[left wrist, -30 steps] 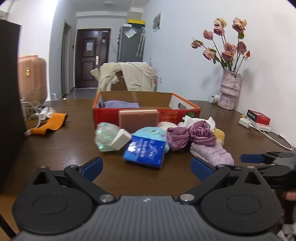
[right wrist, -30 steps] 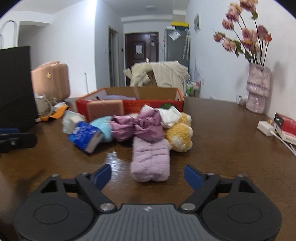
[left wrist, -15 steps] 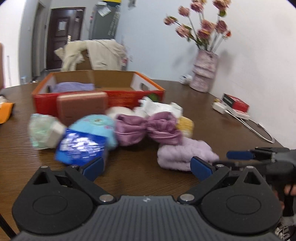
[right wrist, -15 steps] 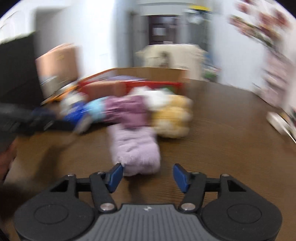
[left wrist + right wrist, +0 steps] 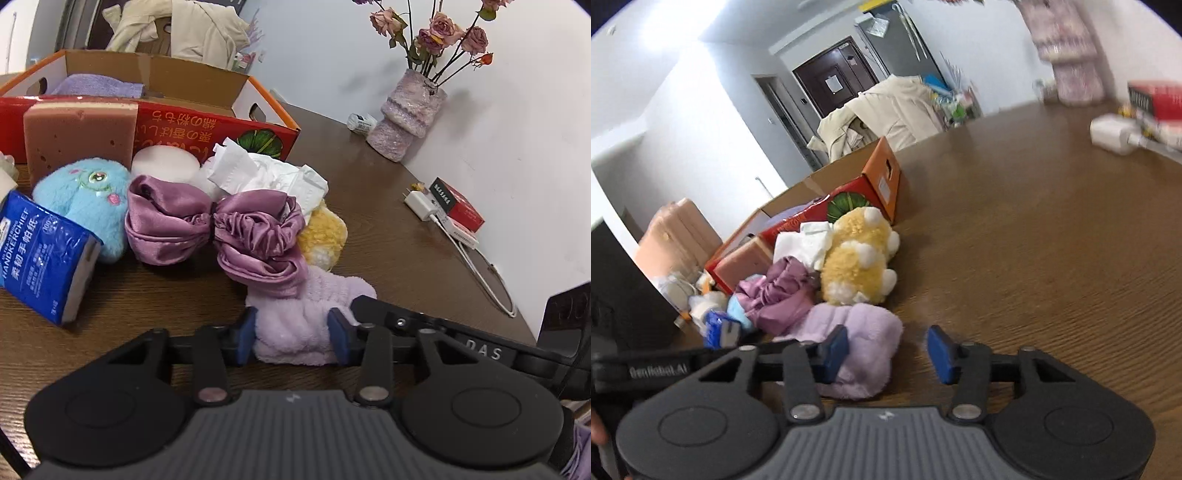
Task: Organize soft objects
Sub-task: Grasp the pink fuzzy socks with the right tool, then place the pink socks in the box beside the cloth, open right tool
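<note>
A lilac fluffy towel (image 5: 295, 314) lies on the brown table, nearest of a pile of soft things. My left gripper (image 5: 291, 339) is closing on its near end, and both blue pads touch the fabric. My right gripper (image 5: 888, 352) is also closing. The towel (image 5: 864, 332) rests against its left pad, with a gap to the right pad. Behind lie a purple satin scrunchie (image 5: 221, 225), a yellow plush (image 5: 323, 236), a blue plush (image 5: 88, 192), white tissue (image 5: 266, 173) and a brown sponge (image 5: 77, 136). The red cardboard box (image 5: 207, 125) holds a purple cloth (image 5: 96, 83).
A blue handkerchief pack (image 5: 40, 254) lies at the left. Along the wall stand a vase of roses (image 5: 410, 110), a white charger (image 5: 421, 205) with its cable (image 5: 480, 273), and a red packet (image 5: 458, 203). A black bag (image 5: 624, 288) and pink suitcase (image 5: 679, 236) are on the left.
Both grippers have moved forward and down to the lilac towel. Their jaws have narrowed, the left from wide open to touching the towel. Both views have tilted.
</note>
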`<state>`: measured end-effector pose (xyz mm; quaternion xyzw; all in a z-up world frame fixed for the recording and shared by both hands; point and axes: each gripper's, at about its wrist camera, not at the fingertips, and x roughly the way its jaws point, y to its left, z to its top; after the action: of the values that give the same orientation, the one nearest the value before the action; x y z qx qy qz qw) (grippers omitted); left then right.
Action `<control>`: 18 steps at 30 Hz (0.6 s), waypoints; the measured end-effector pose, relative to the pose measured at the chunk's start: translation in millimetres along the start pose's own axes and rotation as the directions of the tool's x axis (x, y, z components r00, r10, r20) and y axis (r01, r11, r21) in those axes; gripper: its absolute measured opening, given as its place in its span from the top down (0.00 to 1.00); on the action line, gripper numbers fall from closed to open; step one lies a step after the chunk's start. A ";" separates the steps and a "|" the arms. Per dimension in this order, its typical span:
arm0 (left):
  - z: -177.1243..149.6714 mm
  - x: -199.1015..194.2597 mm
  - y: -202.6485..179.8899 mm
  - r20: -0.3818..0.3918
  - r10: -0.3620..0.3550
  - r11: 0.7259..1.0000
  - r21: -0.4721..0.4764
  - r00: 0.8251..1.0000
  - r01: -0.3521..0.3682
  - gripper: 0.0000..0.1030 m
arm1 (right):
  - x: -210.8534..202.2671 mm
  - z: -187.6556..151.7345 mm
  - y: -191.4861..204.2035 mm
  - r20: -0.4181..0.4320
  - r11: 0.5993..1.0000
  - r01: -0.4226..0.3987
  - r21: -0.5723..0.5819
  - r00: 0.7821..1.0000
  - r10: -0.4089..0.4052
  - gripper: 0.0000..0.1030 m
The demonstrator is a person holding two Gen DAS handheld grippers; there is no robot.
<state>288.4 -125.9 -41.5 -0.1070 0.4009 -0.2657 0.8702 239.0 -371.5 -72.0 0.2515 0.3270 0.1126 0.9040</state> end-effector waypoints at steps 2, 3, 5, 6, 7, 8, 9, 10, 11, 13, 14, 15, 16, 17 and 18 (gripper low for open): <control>-1.8 -1.8 -2.7 -0.003 0.013 1.000 -0.007 1.000 -0.013 0.66 | 7.4 2.5 -0.7 -0.026 0.999 -0.033 0.001 0.999 0.033 0.73; -3.4 -3.9 -4.2 -0.004 0.017 1.000 -0.012 1.000 -0.017 0.68 | 8.3 2.5 -0.1 -0.030 0.999 -0.039 -0.006 0.999 0.039 0.75; -5.2 -6.9 -7.5 -0.010 0.017 1.000 -0.022 1.000 -0.017 0.70 | 10.1 4.7 1.7 -0.045 0.998 -0.051 -0.030 0.998 0.050 0.79; -6.2 -8.8 -9.2 -0.016 0.014 0.999 -0.037 1.000 -0.015 0.71 | 9.9 6.3 1.1 -0.053 0.998 -0.057 -0.039 0.997 0.055 0.81; -6.8 -10.2 -11.2 -0.021 0.002 0.998 -0.055 1.000 -0.003 0.72 | 8.6 8.1 0.3 -0.062 0.996 -0.070 -0.048 0.996 0.067 0.83; -7.7 -13.4 -13.7 -0.018 -0.021 0.996 -0.081 1.000 0.019 0.73 | 6.4 9.2 0.2 -0.068 0.995 -0.077 -0.061 0.995 0.073 0.84; -8.1 -17.2 -17.0 -0.002 -0.043 0.995 -0.091 0.999 0.042 0.74 | 1.9 9.7 0.7 -0.067 0.994 -0.080 -0.071 0.995 0.075 0.85; -8.0 -22.8 -22.2 0.026 -0.068 0.994 -0.086 0.997 0.070 0.74 | -5.6 10.3 1.0 -0.062 0.993 -0.083 -0.082 0.995 0.078 0.86; -6.4 -30.1 -29.7 0.061 -0.087 0.994 -0.059 0.994 0.091 0.74 | -10.8 11.4 2.0 -0.053 0.992 -0.087 -0.091 0.995 0.082 0.86; -0.1 -42.8 -40.3 0.120 -0.107 0.994 -0.006 0.987 0.108 0.74 | -25.6 15.6 4.5 -0.017 0.990 -0.091 -0.108 0.996 0.090 0.86; 4.8 -48.7 -42.3 0.143 -0.111 0.994 0.011 0.983 0.111 0.75 | -33.4 19.0 6.3 0.008 0.989 -0.094 -0.111 0.995 0.095 0.86; 10.9 -53.5 -42.2 0.159 -0.117 0.993 0.021 0.980 0.115 0.75 | -41.3 23.9 9.2 0.038 0.989 -0.099 -0.111 0.994 0.104 0.86; 18.8 -57.8 -40.9 0.175 -0.124 0.992 0.029 0.977 0.121 0.75 | -47.9 29.7 13.6 0.068 0.987 -0.107 -0.119 0.991 0.116 0.86; 28.7 -61.5 -38.5 0.190 -0.129 0.992 0.038 0.973 0.124 0.75 | -51.9 34.8 17.4 0.091 0.985 -0.111 -0.128 0.988 0.124 0.86; 41.1 -65.1 -35.8 0.208 -0.129 0.991 0.046 0.970 0.122 0.75 | -54.3 41.9 22.4 0.114 0.984 -0.117 -0.133 0.985 0.133 0.86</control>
<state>270.9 -121.2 41.5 -0.1454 0.2944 -0.3138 0.8909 224.0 -388.5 -3.5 0.2208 0.2465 0.1739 0.9275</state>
